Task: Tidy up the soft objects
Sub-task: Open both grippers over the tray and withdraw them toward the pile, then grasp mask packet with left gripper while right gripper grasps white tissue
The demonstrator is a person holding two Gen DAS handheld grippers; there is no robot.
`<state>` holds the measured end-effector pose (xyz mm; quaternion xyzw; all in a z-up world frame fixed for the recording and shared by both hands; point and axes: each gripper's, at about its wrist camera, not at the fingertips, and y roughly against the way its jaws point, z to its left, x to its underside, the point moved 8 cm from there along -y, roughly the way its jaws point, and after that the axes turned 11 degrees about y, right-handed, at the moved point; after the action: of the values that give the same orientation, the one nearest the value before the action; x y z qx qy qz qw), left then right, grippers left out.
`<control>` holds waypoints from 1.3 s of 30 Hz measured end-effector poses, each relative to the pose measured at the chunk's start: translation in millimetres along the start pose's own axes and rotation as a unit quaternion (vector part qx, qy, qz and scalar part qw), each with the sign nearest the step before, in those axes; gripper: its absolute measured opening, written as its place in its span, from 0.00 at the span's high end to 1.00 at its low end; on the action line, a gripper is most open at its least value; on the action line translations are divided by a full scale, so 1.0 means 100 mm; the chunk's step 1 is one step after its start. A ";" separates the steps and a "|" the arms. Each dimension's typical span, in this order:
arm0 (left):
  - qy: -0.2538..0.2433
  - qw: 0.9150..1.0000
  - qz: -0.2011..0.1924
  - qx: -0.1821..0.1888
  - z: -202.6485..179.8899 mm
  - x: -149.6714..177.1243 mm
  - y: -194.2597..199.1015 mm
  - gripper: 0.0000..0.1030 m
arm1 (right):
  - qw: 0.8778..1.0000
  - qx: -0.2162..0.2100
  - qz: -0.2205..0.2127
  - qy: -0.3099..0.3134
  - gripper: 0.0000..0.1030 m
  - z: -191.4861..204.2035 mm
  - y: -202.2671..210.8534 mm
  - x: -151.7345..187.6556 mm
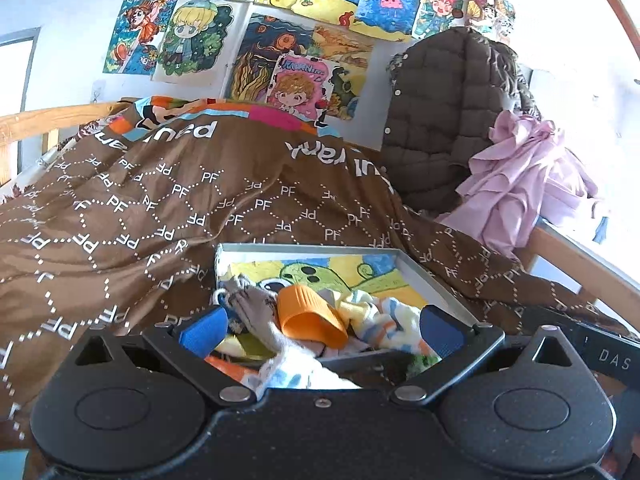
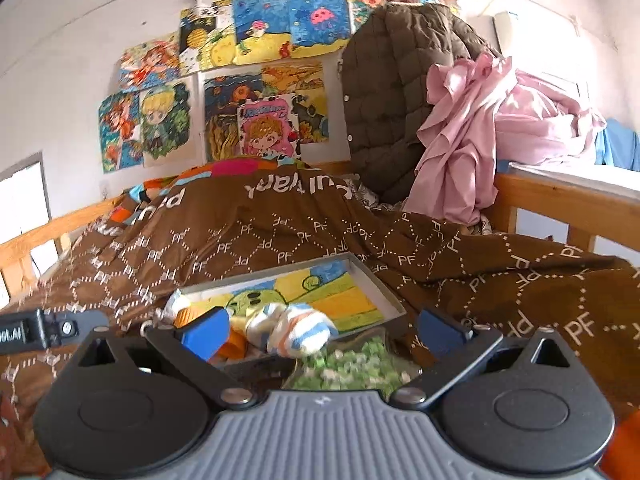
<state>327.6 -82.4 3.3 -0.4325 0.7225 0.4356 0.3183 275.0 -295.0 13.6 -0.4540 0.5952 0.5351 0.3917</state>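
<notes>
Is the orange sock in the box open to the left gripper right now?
Probably yes. The left gripper is open and empty, and the orange sock lies on top of the pile in the box, just ahead between the fingers, nothing over it.

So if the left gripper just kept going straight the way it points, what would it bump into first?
Probably the socks: the left gripper hangs open over the pile, the orange sock nearest between its fingers, inside the shallow tray. Depth is hard to judge.

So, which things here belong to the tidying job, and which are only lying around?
Job:
- shallow box
- orange sock
- striped sock
- grey sock

Lying about:
- brown blanket
- quilted jacket
- pink cloth
- wall drawings
</notes>
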 end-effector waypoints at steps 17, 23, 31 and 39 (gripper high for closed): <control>-0.056 0.998 0.017 0.037 -0.04 0.42 0.52 0.01 | 0.998 0.007 0.061 0.022 0.00 0.23 0.53 0.45; -0.060 0.996 0.028 0.052 0.10 0.55 0.60 0.01 | 0.995 0.004 0.088 0.048 0.00 0.37 0.65 0.59; -0.063 0.995 0.052 0.065 0.32 0.73 0.60 0.01 | 0.987 -0.008 0.136 0.085 0.00 0.53 0.48 0.77; -0.062 0.993 0.077 0.064 0.51 0.87 0.51 0.01 | 0.979 -0.012 0.173 0.112 0.00 0.61 0.34 0.92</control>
<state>249.0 -54.3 -72.6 -0.3263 0.7586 0.4382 0.3551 215.0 -244.9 -71.4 -0.4058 0.6981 0.5477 0.2190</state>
